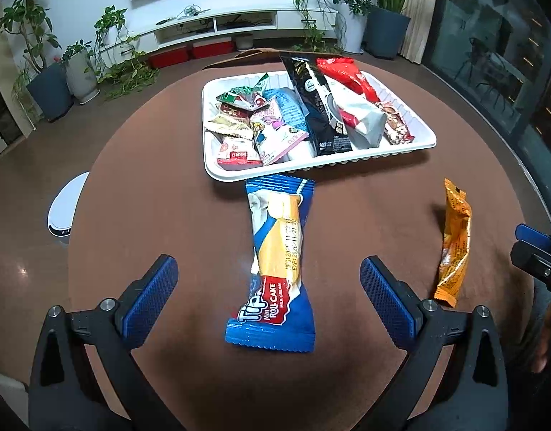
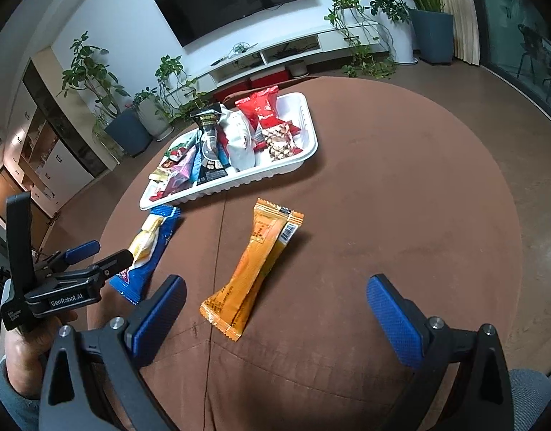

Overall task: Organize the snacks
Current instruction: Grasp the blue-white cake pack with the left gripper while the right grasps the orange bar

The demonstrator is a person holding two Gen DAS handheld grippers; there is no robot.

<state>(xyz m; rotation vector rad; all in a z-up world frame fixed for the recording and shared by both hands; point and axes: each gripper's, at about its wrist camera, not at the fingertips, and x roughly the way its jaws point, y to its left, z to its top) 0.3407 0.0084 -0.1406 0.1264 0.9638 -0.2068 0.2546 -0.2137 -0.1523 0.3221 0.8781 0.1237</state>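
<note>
Two packets remain outside your white tray [image 1: 411, 151], so each wide-open gripper straddles one: left gripper [image 1: 268, 283] over the blue roll cake [image 1: 275, 262], right gripper [image 2: 275, 305] over the orange bar [image 2: 253, 269].

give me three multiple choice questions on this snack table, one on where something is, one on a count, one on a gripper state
1. Where does the blue roll cake packet lie?
A. inside the white tray
B. on the brown tablecloth, in front of the tray
C. on the floor

2. How many snack packets lie on the cloth outside the white tray?
A. two
B. four
C. none

3. How does the right gripper stand?
A. shut on the orange packet
B. shut on nothing
C. open, holding nothing

Answers:
1 B: it lies flat on the brown tablecloth, its far end at the tray's near rim.
2 A: only the roll cake and the orange packet.
3 C: its blue pads are wide apart, nothing between them touching.
</note>
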